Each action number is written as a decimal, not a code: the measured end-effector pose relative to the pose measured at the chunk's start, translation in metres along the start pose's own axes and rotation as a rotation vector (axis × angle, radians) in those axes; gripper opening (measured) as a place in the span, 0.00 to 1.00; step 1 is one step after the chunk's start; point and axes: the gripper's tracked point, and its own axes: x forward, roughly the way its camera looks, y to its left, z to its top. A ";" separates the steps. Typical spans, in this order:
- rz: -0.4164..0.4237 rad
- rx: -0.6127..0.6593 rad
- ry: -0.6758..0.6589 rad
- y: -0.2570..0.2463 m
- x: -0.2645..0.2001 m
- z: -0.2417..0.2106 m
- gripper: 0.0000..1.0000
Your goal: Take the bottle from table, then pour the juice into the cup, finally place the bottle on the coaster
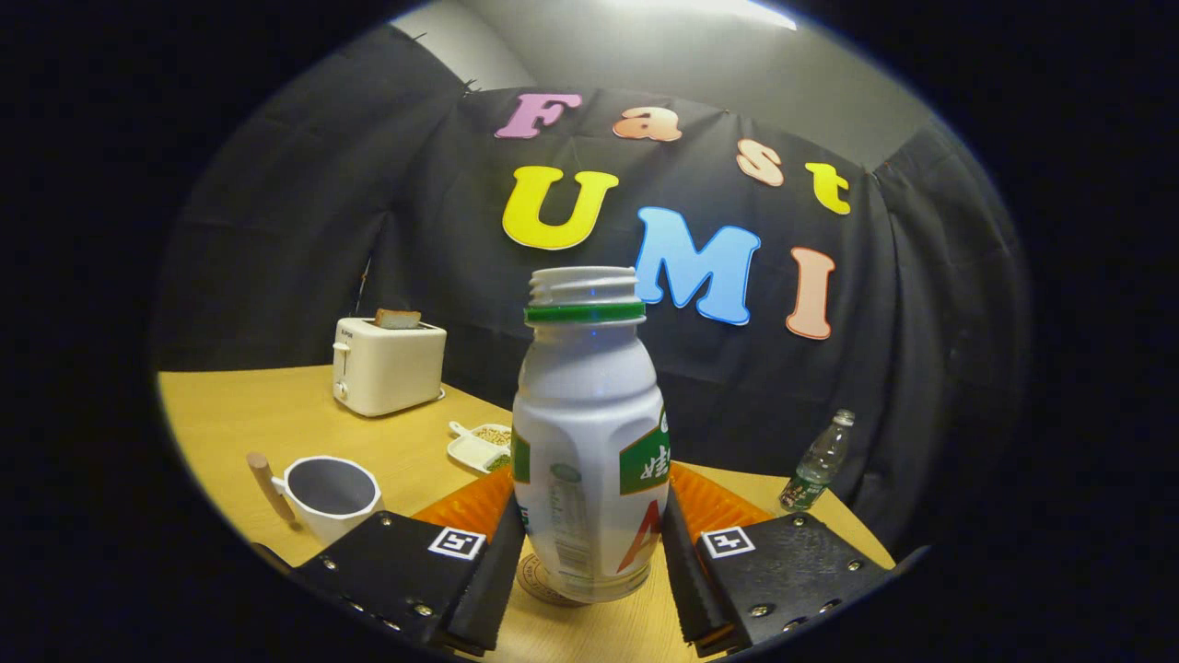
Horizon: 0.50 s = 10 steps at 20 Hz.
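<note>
The white plastic juice bottle (pixel 589 442) stands upright between the fingers of the gripper (pixel 589 566). It has no cap: the threaded neck above its green collar ring is open. Both fingers lie against the bottle's lower flanks, one on each side, and appear to press on it; the hold reads as a clamp.

The base of the bottle is over the round coaster (pixel 542 580), of which a crescent shows beside and beneath it on the wooden table (pixel 249 414). Whether the base rests on the coaster or hangs just above it cannot be settled from this angle.

The cup (pixel 332 493), white and with a wooden handle, stands on the table beside the left finger. What shows of its interior is dark, and no liquid level can be made out.

Assessment: the bottle has been taken. Its upright attitude over the coaster, with the cup off to one side, suggests the pour is done and the placing step is in hand. What is left is to seat the bottle squarely and part the fingers.

Elsewhere on the table: a white toaster (pixel 389 364) with a slice in its slot, a small white dish (pixel 481 445) of grains, and a clear water bottle (pixel 818 460) at the far edge.
</note>
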 end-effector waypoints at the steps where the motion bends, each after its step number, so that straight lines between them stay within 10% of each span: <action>1: 0.005 0.030 0.002 -0.002 0.000 -0.001 0.71; 10: 0.026 0.137 0.049 -0.007 0.024 -0.020 0.70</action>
